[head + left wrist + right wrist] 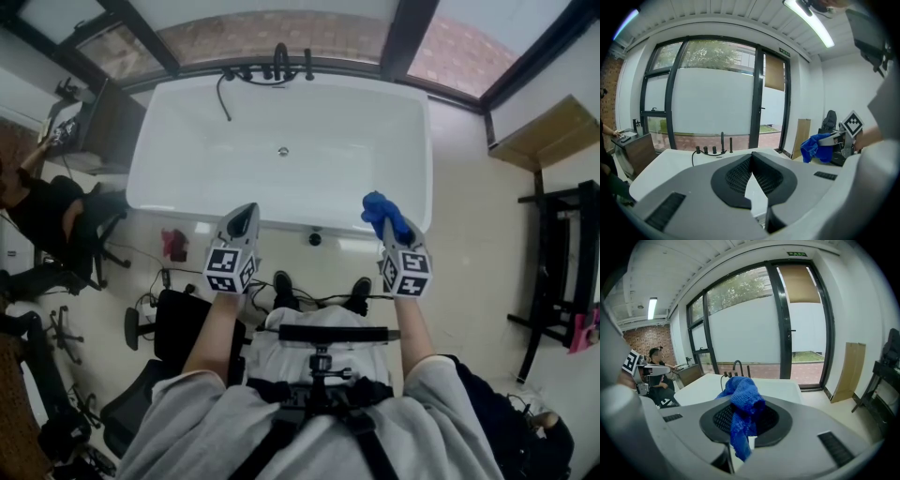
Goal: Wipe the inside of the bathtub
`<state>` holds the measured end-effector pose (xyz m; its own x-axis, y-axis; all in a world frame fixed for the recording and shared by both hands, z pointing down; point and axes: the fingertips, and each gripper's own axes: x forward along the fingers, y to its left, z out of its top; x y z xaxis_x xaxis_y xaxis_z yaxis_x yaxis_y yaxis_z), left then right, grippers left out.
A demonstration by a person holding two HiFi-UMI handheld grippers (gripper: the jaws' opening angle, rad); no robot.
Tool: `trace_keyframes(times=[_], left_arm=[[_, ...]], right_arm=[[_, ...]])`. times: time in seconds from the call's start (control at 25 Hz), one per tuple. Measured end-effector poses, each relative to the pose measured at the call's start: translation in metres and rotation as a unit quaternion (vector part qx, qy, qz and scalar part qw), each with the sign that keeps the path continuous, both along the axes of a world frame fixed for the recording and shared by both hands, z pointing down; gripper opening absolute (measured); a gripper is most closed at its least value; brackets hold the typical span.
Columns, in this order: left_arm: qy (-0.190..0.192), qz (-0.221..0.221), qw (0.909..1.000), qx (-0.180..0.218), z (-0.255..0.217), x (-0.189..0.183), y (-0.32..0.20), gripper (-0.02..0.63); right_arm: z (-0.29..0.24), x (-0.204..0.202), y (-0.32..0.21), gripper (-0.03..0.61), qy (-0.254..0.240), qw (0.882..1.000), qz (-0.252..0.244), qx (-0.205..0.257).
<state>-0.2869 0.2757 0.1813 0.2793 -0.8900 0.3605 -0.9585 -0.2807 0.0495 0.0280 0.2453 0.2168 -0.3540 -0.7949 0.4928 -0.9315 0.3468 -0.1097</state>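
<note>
Head view, upper centre: a smooth white rectangular bathtub (187,159) with rounded corners fills the middle of the frame. Just below its near rim, the grey left gripper (246,217) has its ribbed black pads closed tip to tip on nothing. Right of it, the right gripper (390,227) is clamped on a bunched blue knitted cloth (377,206). Slim black faucet fittings (277,67) stand on the tub's far rim.

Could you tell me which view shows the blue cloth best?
The right gripper view: the blue cloth sits large and central, pinched between the jaws. The head view shows a small bunch on the right gripper; the left gripper view, a small clump.
</note>
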Motion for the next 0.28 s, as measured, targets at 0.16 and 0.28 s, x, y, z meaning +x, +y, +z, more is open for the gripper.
trace_keyframes(times=[0.16,0.28], left_arm=[[0.001,0.001,1.0,0.003,-0.004,0.005,-0.002,0.005],[0.001,0.002,1.0,0.005,-0.008,0.008,-0.002,0.005]], right_arm=[[-0.003,0.009,0.0,0.064,0.0,1.0,0.004,0.004],[-0.006,0.014,-0.002,0.063,0.0,1.0,0.007,0.007]])
